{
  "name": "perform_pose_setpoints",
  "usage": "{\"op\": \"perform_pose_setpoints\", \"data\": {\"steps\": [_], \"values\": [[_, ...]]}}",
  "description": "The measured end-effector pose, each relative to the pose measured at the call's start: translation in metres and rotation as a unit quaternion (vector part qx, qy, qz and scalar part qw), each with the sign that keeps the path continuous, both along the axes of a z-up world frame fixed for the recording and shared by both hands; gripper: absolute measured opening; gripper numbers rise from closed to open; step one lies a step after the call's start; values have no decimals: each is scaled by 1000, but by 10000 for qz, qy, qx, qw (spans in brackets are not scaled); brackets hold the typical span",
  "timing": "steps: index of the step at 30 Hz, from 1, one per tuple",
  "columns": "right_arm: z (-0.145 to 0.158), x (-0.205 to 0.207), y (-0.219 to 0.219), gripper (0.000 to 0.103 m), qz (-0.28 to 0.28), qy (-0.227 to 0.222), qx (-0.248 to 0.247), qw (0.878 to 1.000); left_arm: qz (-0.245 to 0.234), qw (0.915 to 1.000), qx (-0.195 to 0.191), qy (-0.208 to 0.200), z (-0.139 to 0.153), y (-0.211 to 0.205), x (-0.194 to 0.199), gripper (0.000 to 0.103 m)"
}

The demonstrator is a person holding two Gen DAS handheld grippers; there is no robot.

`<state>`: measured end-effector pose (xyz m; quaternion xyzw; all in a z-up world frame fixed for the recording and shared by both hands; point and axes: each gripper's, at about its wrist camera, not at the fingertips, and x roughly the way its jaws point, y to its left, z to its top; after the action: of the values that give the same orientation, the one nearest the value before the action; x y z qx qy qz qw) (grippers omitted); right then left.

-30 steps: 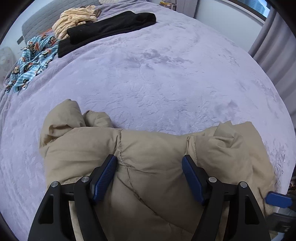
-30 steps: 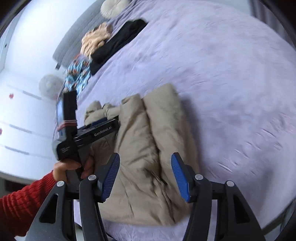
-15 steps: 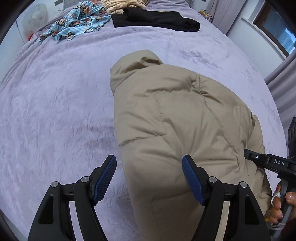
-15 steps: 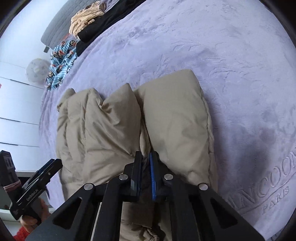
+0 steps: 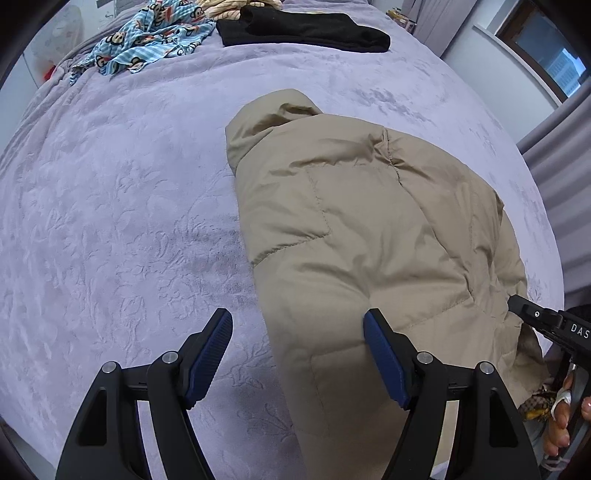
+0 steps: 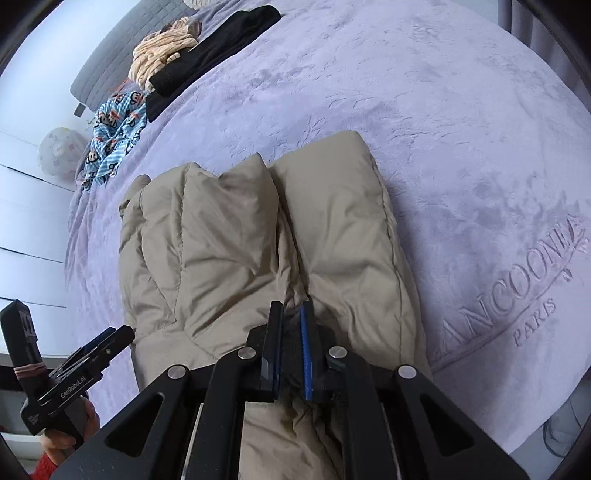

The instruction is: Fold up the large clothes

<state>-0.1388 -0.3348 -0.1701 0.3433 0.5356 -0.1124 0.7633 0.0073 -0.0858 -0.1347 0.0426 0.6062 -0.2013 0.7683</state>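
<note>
A tan puffer jacket (image 5: 362, 236) lies in a folded bundle on the lilac bedspread (image 5: 122, 206). It also shows in the right wrist view (image 6: 266, 251). My left gripper (image 5: 297, 354) is open and empty, hovering over the jacket's near left edge. My right gripper (image 6: 290, 347) is shut on a fold of the jacket's near end, with dark lining showing between its jaws. The right gripper's body shows at the right edge of the left wrist view (image 5: 550, 325), and the left gripper's body at the lower left of the right wrist view (image 6: 74, 373).
At the bed's far end lie a black garment (image 5: 303, 27), a blue cartoon-print garment (image 5: 147, 40) and a striped yellow one (image 6: 162, 61). Grey curtains (image 5: 561, 158) and a window stand to the right. The bedspread's embossed logo (image 6: 517, 295) lies right of the jacket.
My right gripper closed on the jacket's fold. My left gripper swung from over the jacket's middle to its left edge, still open. In the last half second little moved.
</note>
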Motion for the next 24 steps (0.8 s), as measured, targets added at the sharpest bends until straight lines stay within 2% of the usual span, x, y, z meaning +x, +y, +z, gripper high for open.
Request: {"op": "perform_pose_setpoints", "data": {"steps": [5,12,22,23,24], "values": [[13,-24,3,10,-347,-4,-58,9994,-213,9998,48,15,2,4,-6,75],[16,-30,-2,10,-285,171,0,9994,-176,9997,87,163,-1,3,-10,75],[18,0,-34,11,442,321,100,9985,341,9981,415,307,7,3,-7,75],[17,3,-38,12,491,332,121,9982,386,9978,418,332,7,3,-7,75],[15,6,-41,19,535,342,138,9979,433,9975,433,356,7,3,-8,75]]}}
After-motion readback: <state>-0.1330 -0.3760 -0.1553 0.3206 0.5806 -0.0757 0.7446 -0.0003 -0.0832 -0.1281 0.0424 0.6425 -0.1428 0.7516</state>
